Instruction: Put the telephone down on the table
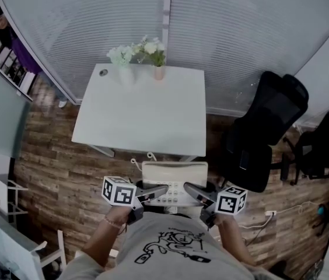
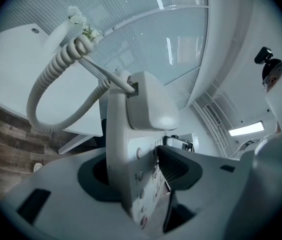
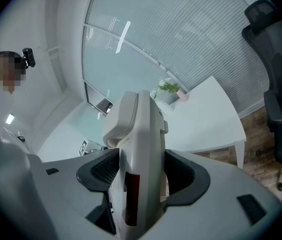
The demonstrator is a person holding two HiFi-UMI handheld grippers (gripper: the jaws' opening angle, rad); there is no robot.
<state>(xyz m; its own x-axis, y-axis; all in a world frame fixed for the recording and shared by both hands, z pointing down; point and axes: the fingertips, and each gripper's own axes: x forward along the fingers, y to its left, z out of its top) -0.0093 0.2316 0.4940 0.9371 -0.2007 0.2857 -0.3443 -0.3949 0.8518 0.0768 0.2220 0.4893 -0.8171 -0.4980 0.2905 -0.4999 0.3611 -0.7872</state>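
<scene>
A cream desk telephone [image 1: 174, 181] hangs in the air just short of the near edge of the white table [image 1: 147, 109], carried between both grippers. My left gripper [image 1: 157, 191] is shut on its left side and my right gripper [image 1: 190, 191] on its right side. In the left gripper view the telephone [image 2: 131, 144] stands on edge between the dark pads, keypad side to the right, and its coiled cord [image 2: 51, 79] loops out to the left. In the right gripper view the telephone [image 3: 141, 149] fills the gap between both pads, with the table [image 3: 206, 119] beyond.
Two small vases of flowers [image 1: 122, 57] [image 1: 156, 54] stand at the table's far edge, next to a round hole [image 1: 103, 72]. A black office chair [image 1: 269, 127] stands right of the table on the wooden floor. A glass wall with blinds runs behind.
</scene>
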